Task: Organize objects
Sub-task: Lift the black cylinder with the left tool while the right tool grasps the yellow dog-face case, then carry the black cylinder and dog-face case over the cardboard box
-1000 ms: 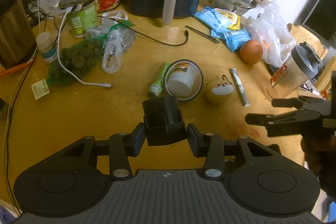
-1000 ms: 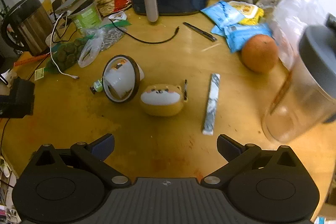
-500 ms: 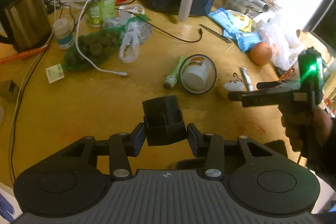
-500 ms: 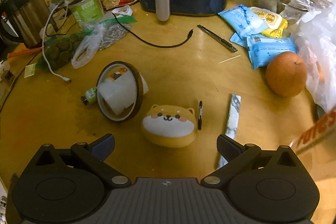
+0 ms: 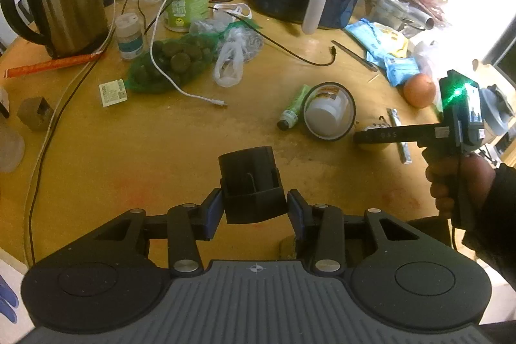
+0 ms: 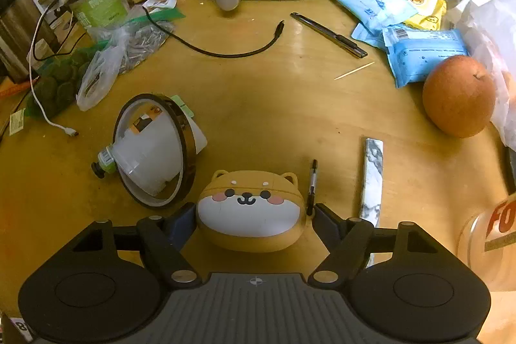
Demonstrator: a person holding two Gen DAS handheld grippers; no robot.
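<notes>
The right gripper [image 6: 254,220] now straddles the dog-faced case [image 6: 250,215], a tan and white pouch lying on the wooden table [image 6: 258,86]; its jaws have just been closing, and the case sits between them, but a sliver of gap shows on each side, so the pads do not yet seem to press and the case is not held. A second ago this gripper stood wide open farther back, with the case well ahead of it; it has since come forward and down over it. That points to a pick-up about to be completed. A black pen [image 6: 312,187] lies just beside the case's right edge, near the right finger, and could be caught in the squeeze. The roll of tape [image 6: 154,150] stands just to the case's left. The left gripper [image 5: 254,210] is clenched on a black organizer box [image 5: 251,182], open top showing, probably where the case will go
</notes>
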